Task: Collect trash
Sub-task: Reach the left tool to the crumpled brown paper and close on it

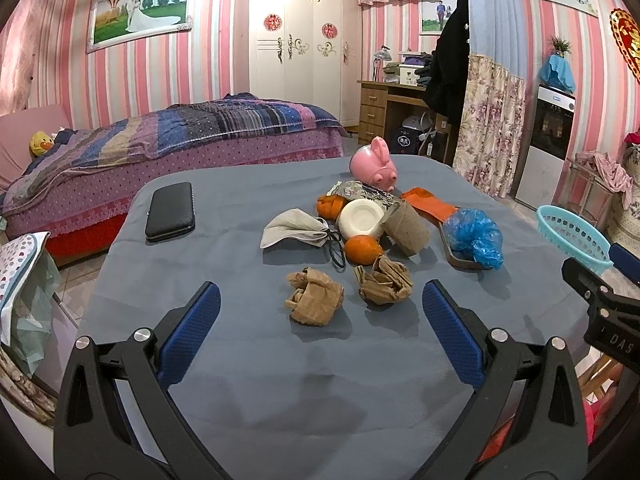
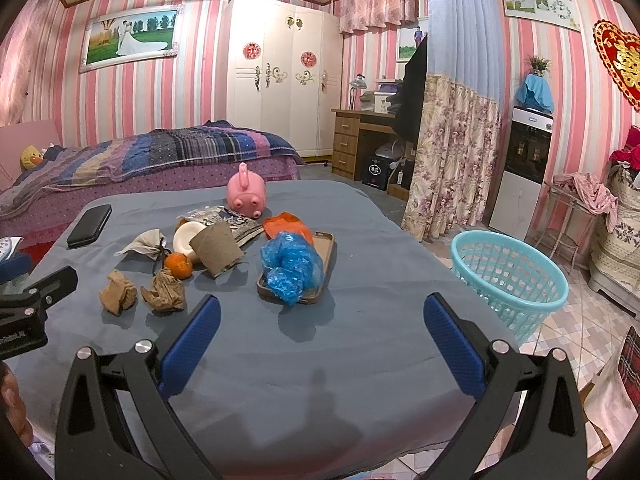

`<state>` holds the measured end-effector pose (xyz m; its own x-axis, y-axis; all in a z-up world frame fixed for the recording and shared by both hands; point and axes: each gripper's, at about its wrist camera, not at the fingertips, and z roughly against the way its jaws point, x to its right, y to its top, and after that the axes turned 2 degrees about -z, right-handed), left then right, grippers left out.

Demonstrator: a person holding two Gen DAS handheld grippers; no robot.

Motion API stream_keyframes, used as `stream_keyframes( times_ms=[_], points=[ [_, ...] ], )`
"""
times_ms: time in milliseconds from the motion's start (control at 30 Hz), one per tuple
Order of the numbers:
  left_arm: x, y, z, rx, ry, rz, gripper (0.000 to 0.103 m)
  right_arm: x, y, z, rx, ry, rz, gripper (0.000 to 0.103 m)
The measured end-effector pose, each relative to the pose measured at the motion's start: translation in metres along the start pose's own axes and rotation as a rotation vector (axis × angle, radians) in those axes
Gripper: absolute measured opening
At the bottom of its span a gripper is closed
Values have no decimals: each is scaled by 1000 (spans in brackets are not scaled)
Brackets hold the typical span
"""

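A pile of trash lies on the blue-grey table (image 1: 248,344): two crumpled brown paper balls (image 1: 315,302) (image 1: 385,281), a grey face mask (image 1: 294,229), a cardboard tube (image 1: 406,229), a crumpled blue plastic bag (image 1: 476,238) and a foil wrapper (image 1: 366,192). My left gripper (image 1: 320,312) is open and empty, just short of the paper balls. My right gripper (image 2: 320,320) is open and empty, just in front of the blue plastic bag (image 2: 291,266). A turquoise basket (image 2: 510,276) stands on the floor right of the table; it also shows in the left wrist view (image 1: 573,236).
Also on the table are a pink pig toy (image 1: 376,165), an orange (image 1: 362,250), a white dish (image 1: 361,218), a black case (image 1: 171,211), an orange cloth (image 1: 428,202) and a brown phone case (image 2: 316,256) under the bag. A bed (image 1: 168,148) stands behind.
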<state>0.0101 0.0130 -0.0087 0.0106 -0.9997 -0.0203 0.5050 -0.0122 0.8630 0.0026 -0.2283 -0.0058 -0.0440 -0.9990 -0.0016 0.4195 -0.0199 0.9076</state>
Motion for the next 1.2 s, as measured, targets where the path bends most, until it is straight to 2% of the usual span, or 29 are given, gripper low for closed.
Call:
stream_keyframes(
  times_ms=[267,467,567,667,767,867,933,1033,1100,1167,1200],
  points=[
    [-2,-3,-12,-22,2,2,98,18,1,-14,-22,-14,-22,99],
    [-8,-4,-33,-80,-1,25,98,27,2,-26,-33,-33,-25,99],
    [-8,-4,-43,-90,15,8,98,31,4,-30,-15,-31,-28,99],
    [-7,-4,-55,-103,21,-12,98,27,4,-33,28,-69,11,99],
    [-9,-7,-69,-127,8,-25,98,20,5,-45,-63,-105,63,99],
    [-11,-10,-86,-177,-17,-28,97,22,2,-52,-103,-53,22,99],
    [-13,-10,-97,-217,-44,-20,94,22,-1,-56,-131,-31,4,99],
    [-17,-10,-103,-229,-101,-8,85,14,-3,-62,-149,-9,23,99],
    [-16,-9,-109,-249,-111,-16,63,8,-3,-64,-153,-5,24,99],
    [-14,-11,-115,-274,-119,-24,46,0,-2,-64,-153,8,20,99],
    [-13,-11,-115,-279,-126,-24,46,-6,-3,-65,-155,23,23,99]
  ],
)
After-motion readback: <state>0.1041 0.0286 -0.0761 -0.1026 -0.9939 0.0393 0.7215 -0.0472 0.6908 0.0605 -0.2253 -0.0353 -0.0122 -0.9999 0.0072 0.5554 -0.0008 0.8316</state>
